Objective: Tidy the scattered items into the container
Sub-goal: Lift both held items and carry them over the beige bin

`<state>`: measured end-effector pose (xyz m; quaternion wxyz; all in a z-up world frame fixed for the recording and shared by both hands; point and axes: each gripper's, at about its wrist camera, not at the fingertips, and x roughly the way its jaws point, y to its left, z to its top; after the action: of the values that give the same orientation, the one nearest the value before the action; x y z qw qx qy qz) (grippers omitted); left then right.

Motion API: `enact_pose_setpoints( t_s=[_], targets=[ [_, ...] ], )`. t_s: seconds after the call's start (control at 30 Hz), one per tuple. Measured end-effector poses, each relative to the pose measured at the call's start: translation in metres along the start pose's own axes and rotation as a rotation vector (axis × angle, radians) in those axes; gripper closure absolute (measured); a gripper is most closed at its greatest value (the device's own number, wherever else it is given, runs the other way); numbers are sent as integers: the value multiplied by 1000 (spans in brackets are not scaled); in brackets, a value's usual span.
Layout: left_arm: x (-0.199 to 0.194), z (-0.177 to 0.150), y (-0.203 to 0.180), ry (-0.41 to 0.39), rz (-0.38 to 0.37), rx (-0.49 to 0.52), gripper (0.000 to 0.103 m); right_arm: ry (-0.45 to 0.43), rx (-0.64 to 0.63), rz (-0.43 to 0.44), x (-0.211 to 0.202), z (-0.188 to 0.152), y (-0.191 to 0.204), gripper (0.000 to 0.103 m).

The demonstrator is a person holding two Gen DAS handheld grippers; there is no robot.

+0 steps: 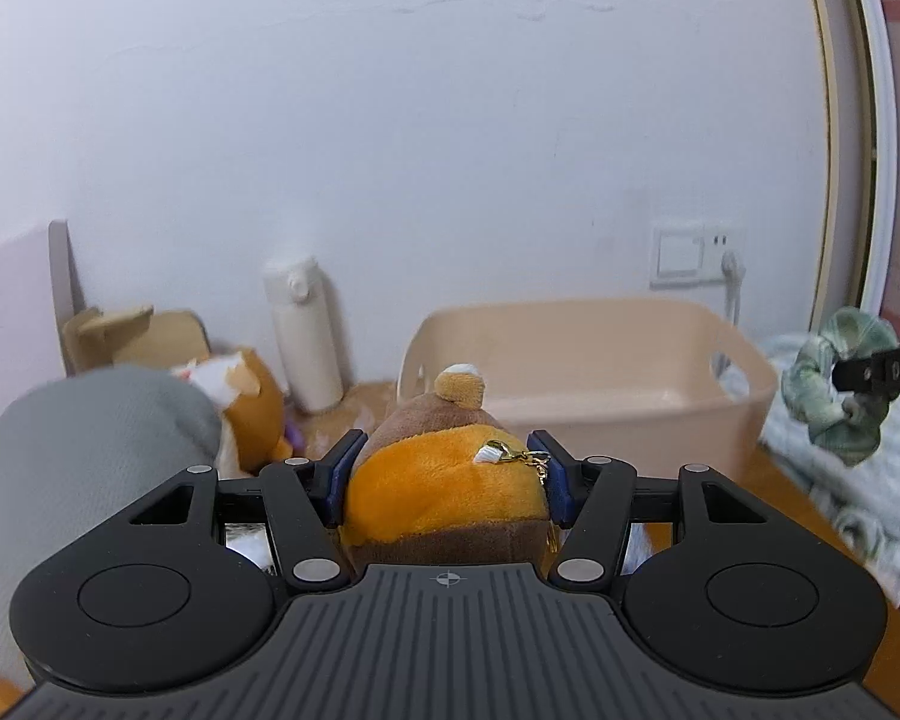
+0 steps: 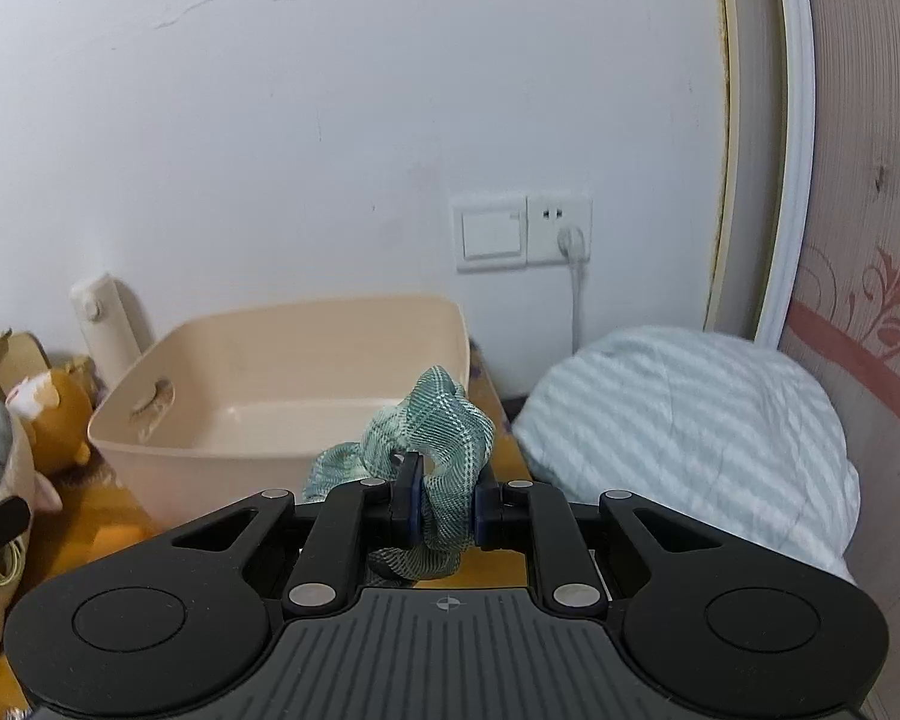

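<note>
My left gripper [image 1: 447, 477] is shut on a brown and orange plush toy [image 1: 444, 480] with a gold clasp, held in front of the beige plastic tub [image 1: 630, 420]. My right gripper [image 2: 444, 507] is shut on a green plaid scrunchie [image 2: 444, 438], held just right of the tub [image 2: 150, 438]. The scrunchie and a right finger also show in the left wrist view [image 1: 834, 384]. The tub looks empty inside. Part of the left gripper shows at the left edge of the right wrist view.
A white bottle [image 1: 303, 336] stands by the wall left of the tub. An orange plush [image 1: 252, 402], a cardboard piece [image 1: 126, 336] and a grey cushion [image 1: 60, 480] lie at left. A striped pillow [image 2: 690, 432] lies at right. A wall socket with a cable [image 2: 573, 240] is behind.
</note>
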<state>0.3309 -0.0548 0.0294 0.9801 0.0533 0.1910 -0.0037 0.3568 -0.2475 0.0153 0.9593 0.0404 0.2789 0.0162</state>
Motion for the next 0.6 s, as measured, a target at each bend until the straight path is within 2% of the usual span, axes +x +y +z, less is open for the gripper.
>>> enact_pose_setpoints(
  t_s=[0.23, 0.4, 0.5, 0.6],
  targets=[
    [17, 39, -12, -54, 0, 25, 43, -35, -2, -5, 10, 25, 4, 89],
    [38, 53, -22, -96, -6, 27, 43, -28, 6, -1, 26, 39, 7, 89],
    [58, 60, -26, -94, -8, 11, 43, -16, 3, 1, 36, 44, 10, 89],
    [80, 65, -30, -64, -42, -2, 43, -9, 10, 9, 46, 48, 13, 89]
  ],
)
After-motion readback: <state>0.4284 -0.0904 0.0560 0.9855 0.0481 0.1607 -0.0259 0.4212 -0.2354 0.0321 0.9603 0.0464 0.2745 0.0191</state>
